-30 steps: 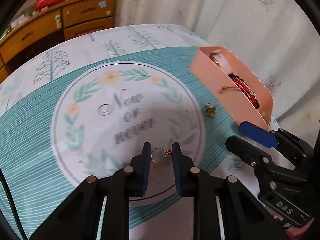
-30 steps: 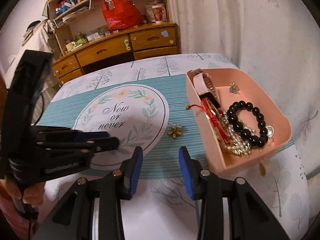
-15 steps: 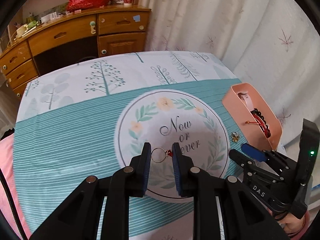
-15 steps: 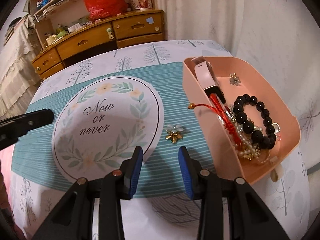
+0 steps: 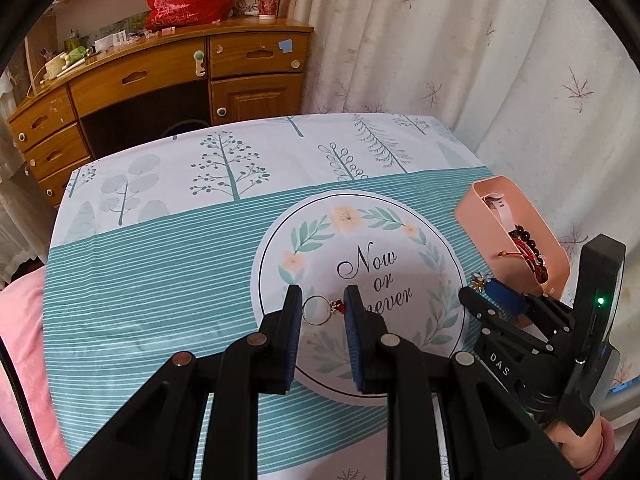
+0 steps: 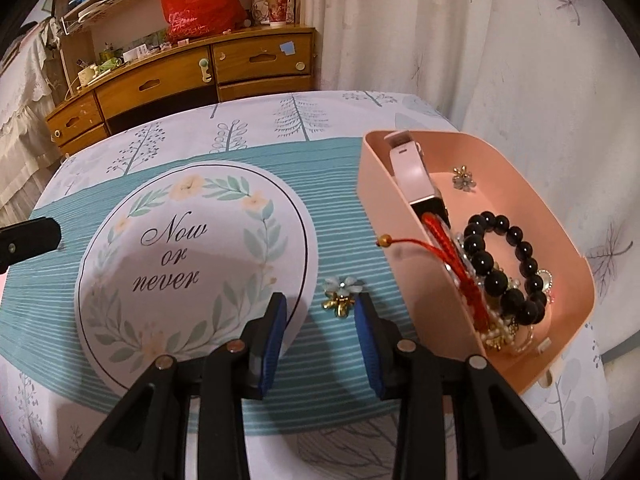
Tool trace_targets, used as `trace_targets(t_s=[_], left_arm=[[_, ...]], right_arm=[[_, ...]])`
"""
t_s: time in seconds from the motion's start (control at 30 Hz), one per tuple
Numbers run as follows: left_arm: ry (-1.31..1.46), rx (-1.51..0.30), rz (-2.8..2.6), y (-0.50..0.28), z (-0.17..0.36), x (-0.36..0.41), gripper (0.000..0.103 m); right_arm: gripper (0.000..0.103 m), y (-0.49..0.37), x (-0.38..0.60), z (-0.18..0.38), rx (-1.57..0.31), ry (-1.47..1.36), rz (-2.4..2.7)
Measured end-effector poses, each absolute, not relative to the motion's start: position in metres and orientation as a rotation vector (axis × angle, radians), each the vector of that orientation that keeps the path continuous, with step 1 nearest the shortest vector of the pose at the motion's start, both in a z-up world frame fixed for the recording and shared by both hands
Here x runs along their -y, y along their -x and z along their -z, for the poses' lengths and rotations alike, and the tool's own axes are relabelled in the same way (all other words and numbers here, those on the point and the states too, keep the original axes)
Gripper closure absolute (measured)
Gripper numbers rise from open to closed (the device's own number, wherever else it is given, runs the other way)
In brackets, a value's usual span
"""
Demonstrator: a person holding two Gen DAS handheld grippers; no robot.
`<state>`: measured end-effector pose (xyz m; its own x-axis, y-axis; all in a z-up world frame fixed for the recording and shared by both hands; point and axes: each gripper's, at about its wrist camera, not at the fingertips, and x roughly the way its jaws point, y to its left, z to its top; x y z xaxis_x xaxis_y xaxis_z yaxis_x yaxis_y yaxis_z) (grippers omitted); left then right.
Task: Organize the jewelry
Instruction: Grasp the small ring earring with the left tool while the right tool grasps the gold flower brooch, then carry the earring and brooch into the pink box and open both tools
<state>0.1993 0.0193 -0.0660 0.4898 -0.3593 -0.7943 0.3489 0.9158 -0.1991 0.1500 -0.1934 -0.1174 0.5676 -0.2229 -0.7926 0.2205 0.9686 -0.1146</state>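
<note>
Landmark: a salmon-pink plastic tray (image 6: 400, 216) stood at the cloth's right side, already holding a black bead bracelet (image 6: 498, 264), a red cord and pearls.
Left gripper (image 5: 322, 308): clamped across a thin silver ring with a small red stone (image 5: 320, 309), held in the air well to the left of the tray.
Right gripper (image 6: 320, 308): unclosed, its jaws just narrowing, blue pads either side of a small gold-and-white flower brooch (image 6: 342, 294) lying on the cloth just left of the tray; no pad pressed on it yet.
Step in hand: judged to be the brooch pickup.
Doing it well: the pads likely needed to sink to the cloth and centre on the flat brooch before squeezing.
Risk: petals might slip out; cloth might bunch.
Ring: best kept steady until the tray was free.
</note>
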Motion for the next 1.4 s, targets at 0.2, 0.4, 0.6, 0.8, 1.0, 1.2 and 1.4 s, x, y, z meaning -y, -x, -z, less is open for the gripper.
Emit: trace_targets(t_s=[0.2,0.4,0.6,0.8,1.0,1.2,1.4], left_arm=[[0.012,-0.948,0.436,-0.196,0.06,-0.021,0.084],[0.016,-0.946,0.434,-0.194,0.057,-0.022,0.084],[0.013,-0.942,0.436,-0.194,0.056,-0.021,0.084],[-0.011,-0.942,0.427,-0.191,0.054,-0.017,0.084],[-0.036,-0.922,0.42,-0.179,0.043,-0.009,0.084],[-0.02,-0.896,0.487,-0.158,0.025,0.012,0.084],[-0.07,-0.875,0.56,-0.143,0.007,0.056,0.084]], right_arm=[[0.086,-0.154,0.2,0.117,-0.922,-0.007,0.284],[0.087,-0.154,0.199,0.117,-0.917,0.014,0.287],[0.087,-0.152,0.197,0.117,-0.918,0.017,0.256],[0.087,-0.142,0.184,0.114,-0.906,0.026,0.156],[0.087,-0.114,0.169,0.084,-0.828,0.048,0.001],[0.087,-0.086,0.176,0.044,-0.744,0.073,-0.056],[0.087,-0.067,0.208,0.014,-0.683,0.036,-0.05]])
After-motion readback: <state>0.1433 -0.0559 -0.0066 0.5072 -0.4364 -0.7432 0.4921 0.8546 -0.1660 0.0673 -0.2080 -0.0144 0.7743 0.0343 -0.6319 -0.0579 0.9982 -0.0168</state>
